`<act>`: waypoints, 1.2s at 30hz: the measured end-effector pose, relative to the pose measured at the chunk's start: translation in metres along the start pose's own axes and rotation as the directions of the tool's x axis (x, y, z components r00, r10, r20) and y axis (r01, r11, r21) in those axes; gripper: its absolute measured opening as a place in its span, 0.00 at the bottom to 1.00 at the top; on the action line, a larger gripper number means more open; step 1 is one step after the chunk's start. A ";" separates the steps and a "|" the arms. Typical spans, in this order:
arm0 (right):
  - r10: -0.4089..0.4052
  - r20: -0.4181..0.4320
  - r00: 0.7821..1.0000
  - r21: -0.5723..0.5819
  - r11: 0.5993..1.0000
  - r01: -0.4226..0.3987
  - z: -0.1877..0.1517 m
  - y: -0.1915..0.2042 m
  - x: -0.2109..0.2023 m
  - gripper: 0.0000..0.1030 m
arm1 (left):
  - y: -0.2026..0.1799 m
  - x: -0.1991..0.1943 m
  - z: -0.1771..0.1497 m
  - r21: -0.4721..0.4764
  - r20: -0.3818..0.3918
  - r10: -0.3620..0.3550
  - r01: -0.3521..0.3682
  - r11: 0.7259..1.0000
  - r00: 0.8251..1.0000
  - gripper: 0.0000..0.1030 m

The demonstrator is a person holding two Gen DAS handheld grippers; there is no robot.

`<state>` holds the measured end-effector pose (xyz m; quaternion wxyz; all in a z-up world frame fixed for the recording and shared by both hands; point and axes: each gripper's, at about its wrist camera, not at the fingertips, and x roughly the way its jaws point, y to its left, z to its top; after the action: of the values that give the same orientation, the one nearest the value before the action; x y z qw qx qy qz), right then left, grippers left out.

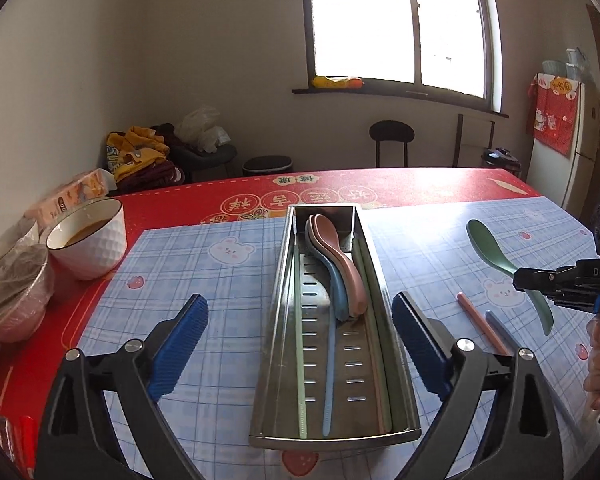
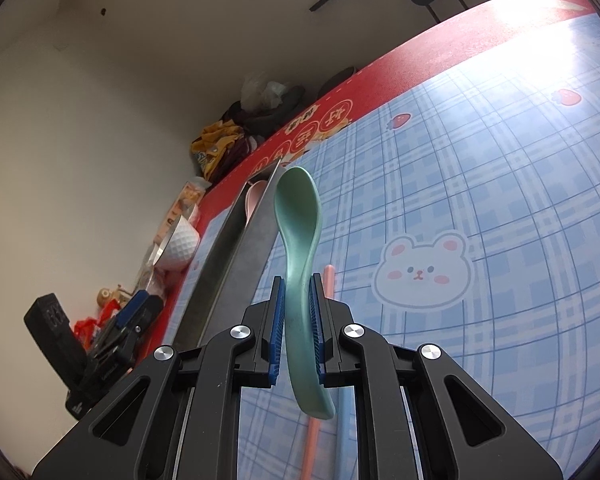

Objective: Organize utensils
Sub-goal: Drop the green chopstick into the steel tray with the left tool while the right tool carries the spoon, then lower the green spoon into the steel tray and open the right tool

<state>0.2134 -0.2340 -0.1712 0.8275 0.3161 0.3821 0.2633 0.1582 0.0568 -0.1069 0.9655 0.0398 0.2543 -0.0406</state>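
Right claw (image 2: pixel 298 316) clamped on green spoon (image 2: pixel 298 224) beside tray rim (image 2: pixel 260 232); left claw (image 1: pixel 300 344) agape.

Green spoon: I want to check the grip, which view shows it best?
The right wrist view: the green spoon fills the centre, its handle clamped by the right tool. The left wrist view shows it small, at the edge.

I see daylight blowing out the window (image 1: pixel 396 24), glare whitening the bench (image 2: pixel 540 40) beneath it, fisheye edges bending darkly.
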 end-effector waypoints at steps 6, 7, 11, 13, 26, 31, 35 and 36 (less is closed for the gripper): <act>0.001 0.003 1.000 -0.001 1.000 -0.001 0.001 0.000 0.005 0.12 | 0.018 -0.008 -0.003 -0.051 0.045 0.030 -0.027 0.998 0.999 0.94; -0.004 0.004 1.000 0.005 1.000 0.004 0.002 -0.001 0.005 0.12 | 0.021 -0.007 -0.005 -0.055 0.042 0.027 -0.024 0.998 0.999 0.94; -0.028 0.022 0.999 0.027 0.999 0.028 0.001 -0.007 0.002 0.12 | 0.029 -0.007 -0.007 -0.086 0.039 0.038 -0.035 0.996 0.998 0.94; -0.047 0.024 0.999 0.026 0.999 0.047 0.001 -0.004 0.004 0.12 | 0.032 -0.008 -0.007 -0.100 0.047 0.034 -0.029 0.995 0.998 0.94; -0.168 -0.079 0.983 -0.089 0.983 0.161 0.031 0.079 0.059 0.12 | 0.035 -0.004 -0.005 -0.111 0.029 0.088 -0.084 0.990 0.996 0.94; -0.222 -0.132 0.966 -0.096 0.973 0.210 0.043 0.101 0.106 0.12 | 0.043 -0.006 -0.007 -0.134 0.069 0.099 -0.089 0.987 0.993 0.94; -0.295 -0.145 0.944 -0.132 0.952 0.277 0.048 0.113 0.140 0.12 | 0.055 -0.007 -0.009 -0.189 0.055 0.127 -0.115 0.975 0.990 0.94; -0.306 -0.151 0.940 -0.129 0.949 0.288 0.050 0.114 0.147 0.12 | 0.058 -0.007 -0.009 -0.205 0.059 0.120 -0.106 0.973 0.991 0.94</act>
<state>0.3149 -0.0751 -0.1315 0.8378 0.1875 0.4799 0.1808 0.1532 0.1160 -0.1075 0.9736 -0.0453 0.2201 0.0391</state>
